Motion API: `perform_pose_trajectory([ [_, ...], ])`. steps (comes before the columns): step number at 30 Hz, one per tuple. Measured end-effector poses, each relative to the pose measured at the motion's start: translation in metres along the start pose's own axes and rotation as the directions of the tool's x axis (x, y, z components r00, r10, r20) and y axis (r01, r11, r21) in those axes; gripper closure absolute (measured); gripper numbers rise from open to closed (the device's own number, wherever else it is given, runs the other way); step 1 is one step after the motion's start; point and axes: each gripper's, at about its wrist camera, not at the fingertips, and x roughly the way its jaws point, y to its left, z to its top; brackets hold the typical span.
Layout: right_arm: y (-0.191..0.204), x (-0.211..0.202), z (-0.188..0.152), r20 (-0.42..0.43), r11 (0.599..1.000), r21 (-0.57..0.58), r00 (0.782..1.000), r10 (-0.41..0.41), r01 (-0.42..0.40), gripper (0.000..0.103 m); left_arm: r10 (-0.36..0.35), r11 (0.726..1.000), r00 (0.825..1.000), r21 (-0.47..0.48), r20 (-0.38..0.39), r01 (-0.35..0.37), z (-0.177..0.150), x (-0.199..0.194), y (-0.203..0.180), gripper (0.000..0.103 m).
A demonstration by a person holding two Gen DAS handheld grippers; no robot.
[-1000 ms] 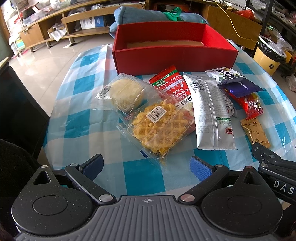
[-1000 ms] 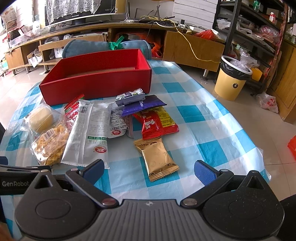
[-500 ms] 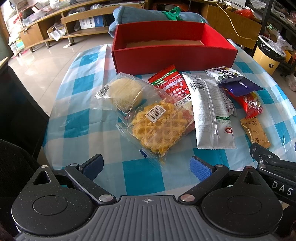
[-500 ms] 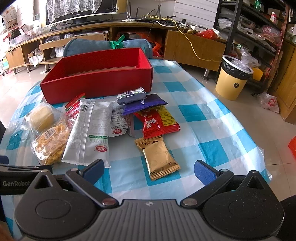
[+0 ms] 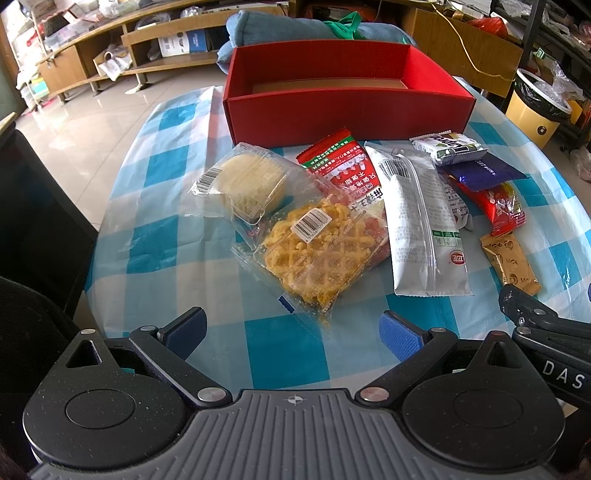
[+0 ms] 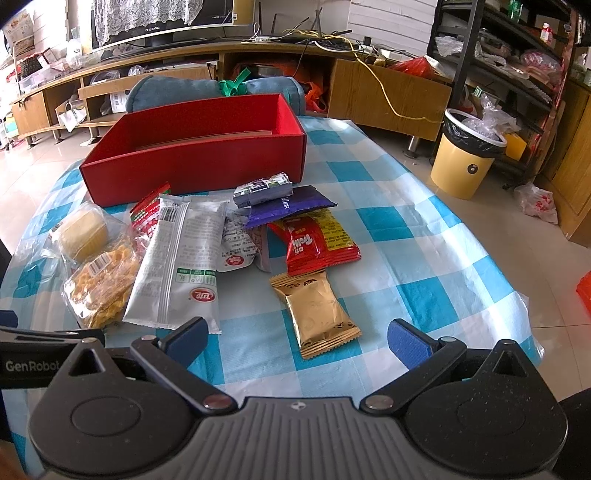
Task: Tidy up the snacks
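An empty red box (image 5: 347, 107) (image 6: 199, 155) stands at the far side of the checked table. In front of it lie several snacks: a clear-wrapped cake (image 5: 251, 184), a waffle snack pack (image 5: 317, 254), a red pack (image 5: 343, 162), a long white pack (image 5: 421, 221) (image 6: 181, 254), a purple pack (image 6: 291, 206), a red-yellow pack (image 6: 317, 240) and a gold pack (image 6: 317, 310) (image 5: 511, 262). My left gripper (image 5: 291, 332) is open and empty, just short of the waffle pack. My right gripper (image 6: 297, 339) is open and empty, just short of the gold pack.
The blue-and-white cloth covers a round table (image 6: 424, 236) whose edge drops off on the left and right. A yellow bin (image 6: 469, 158) stands on the floor to the right. A black chair (image 5: 33, 229) is at the left. A blue cushion (image 5: 295, 22) lies behind the box.
Both grippers have edged slightly forward toward the snacks. Their jaws stay open and nothing on the table has moved.
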Motion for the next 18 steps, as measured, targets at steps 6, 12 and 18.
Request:
perform_pose_trajectory([
  [6, 0.0, 0.0002, 0.0002, 0.0, 1.0, -0.001, 1.0, 0.0, 0.0, 0.003, 0.0, 1.0, 1.0, 0.0, -0.001, 0.0, 0.0001, 0.0, 0.0, 0.002],
  [12, -0.0006, 0.0005, 0.001, -0.001, 1.0, 0.0, 1.0, 0.0, 0.0, 0.003, -0.001, 1.0, 1.0, 0.0, -0.002, 0.001, -0.0012, 0.0008, 0.0006, 0.002],
  [18, 0.0017, 0.0018, -0.0006, -0.003, 1.0, -0.003, 1.0, 0.001, -0.001, 0.003, 0.0, 1.0, 1.0, -0.003, -0.005, 0.0, -0.0023, 0.0021, 0.0018, 0.002],
])
